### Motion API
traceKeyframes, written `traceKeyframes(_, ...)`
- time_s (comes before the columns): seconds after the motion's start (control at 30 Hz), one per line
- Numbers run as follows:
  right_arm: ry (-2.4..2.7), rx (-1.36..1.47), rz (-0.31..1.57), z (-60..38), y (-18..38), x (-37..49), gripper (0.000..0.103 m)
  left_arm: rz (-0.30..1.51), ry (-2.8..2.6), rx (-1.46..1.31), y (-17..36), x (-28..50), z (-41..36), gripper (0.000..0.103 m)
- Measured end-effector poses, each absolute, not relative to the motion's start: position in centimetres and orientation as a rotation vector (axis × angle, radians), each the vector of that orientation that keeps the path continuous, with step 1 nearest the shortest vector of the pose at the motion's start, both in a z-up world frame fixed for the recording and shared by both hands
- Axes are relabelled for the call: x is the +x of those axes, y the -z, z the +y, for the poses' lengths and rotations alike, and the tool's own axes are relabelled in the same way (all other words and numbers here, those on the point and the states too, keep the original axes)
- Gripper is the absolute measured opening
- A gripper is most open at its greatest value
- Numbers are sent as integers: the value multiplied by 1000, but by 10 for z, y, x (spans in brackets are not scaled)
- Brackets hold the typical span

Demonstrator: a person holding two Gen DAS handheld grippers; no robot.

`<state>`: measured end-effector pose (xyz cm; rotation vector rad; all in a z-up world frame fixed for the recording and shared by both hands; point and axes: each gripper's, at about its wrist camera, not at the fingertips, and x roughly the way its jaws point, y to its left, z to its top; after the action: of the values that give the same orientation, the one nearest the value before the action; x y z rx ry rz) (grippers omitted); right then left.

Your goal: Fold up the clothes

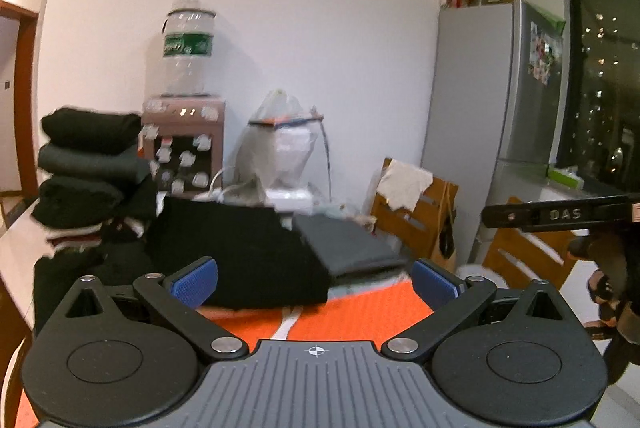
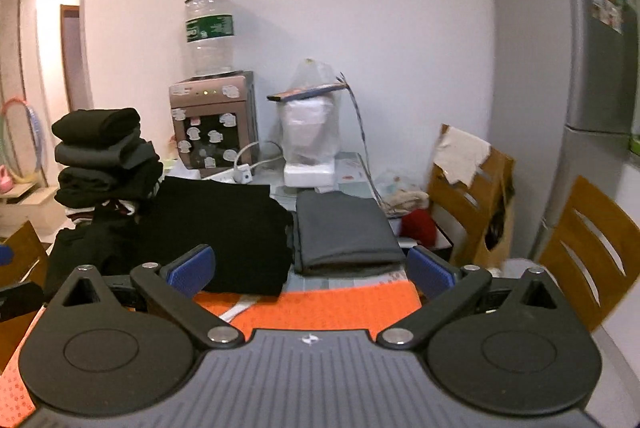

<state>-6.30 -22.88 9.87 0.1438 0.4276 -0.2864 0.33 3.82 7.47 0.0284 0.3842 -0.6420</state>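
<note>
A folded black garment point(image 1: 248, 252) point(image 2: 224, 228) lies on the table, with a folded grey garment point(image 1: 348, 244) point(image 2: 344, 232) beside it on the right. At the back left stands a tall stack of folded dark clothes point(image 1: 88, 164) point(image 2: 104, 156). My left gripper point(image 1: 314, 284) is open above the orange mat point(image 1: 352, 316), nothing between its blue pads. My right gripper point(image 2: 310, 274) is also wide open over the orange mat point(image 2: 332, 304) and holds nothing. Part of the right gripper point(image 1: 560, 214) and the person's hand show at the right edge of the left wrist view.
A water dispenser point(image 2: 212, 124) with a bottle stands behind the clothes, beside a bagged white appliance point(image 2: 310, 136) and a power strip point(image 2: 236, 174). Wooden chairs point(image 2: 472, 188) and a grey fridge point(image 2: 592, 68) stand to the right. A red item point(image 2: 418, 224) lies by the table edge.
</note>
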Motion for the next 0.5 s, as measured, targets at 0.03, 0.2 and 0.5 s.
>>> traceKeyframes(0.03, 292, 153, 437, -224, -94, -68, 103, 406, 637, 32, -70, 2, 42, 103)
traceKeyframes(0.2, 319, 181, 482, -196, -70, -92, 103, 484, 625, 63, -48, -3, 59, 103)
traceKeyframes(0.5, 345, 174, 569, -150, -24, -112, 103, 511, 610, 137, -21, -17, 83, 103)
